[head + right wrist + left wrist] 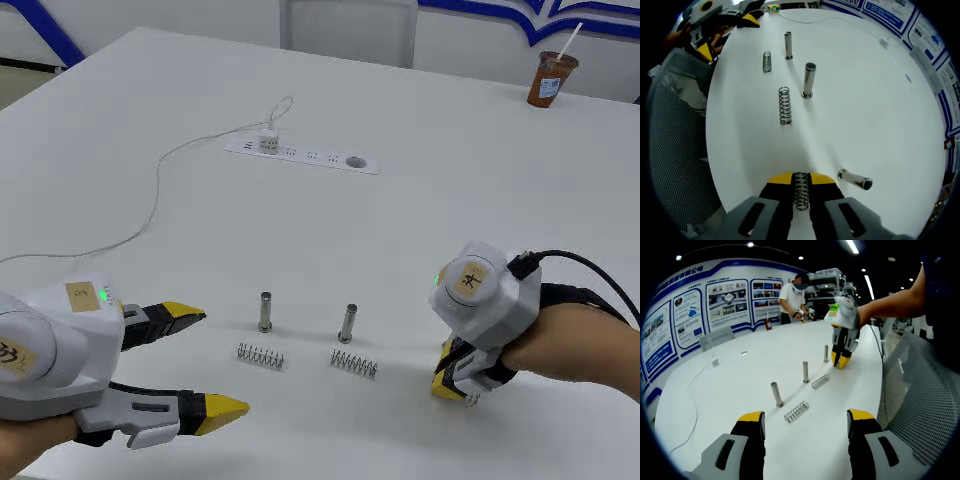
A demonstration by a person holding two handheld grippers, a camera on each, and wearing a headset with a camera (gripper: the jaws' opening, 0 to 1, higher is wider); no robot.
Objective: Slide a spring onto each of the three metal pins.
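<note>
Currently three short, silver, cylindrical metal pins stand upright in a row along the near edge of the white counter (400,230): the left pin (265,311), the middle pin (347,323) and the third pin (826,353), just beside the right tongs (447,388). The springs, thin coiled wire, also number three. The first spring (260,355) lies flat just before the left pin, the second spring (354,363) before the middle pin. The third spring (801,192) is pinched between the right tongs' yellow tips. The left tongs (220,360) hang spread, holding nothing, left of the pins.
</note>
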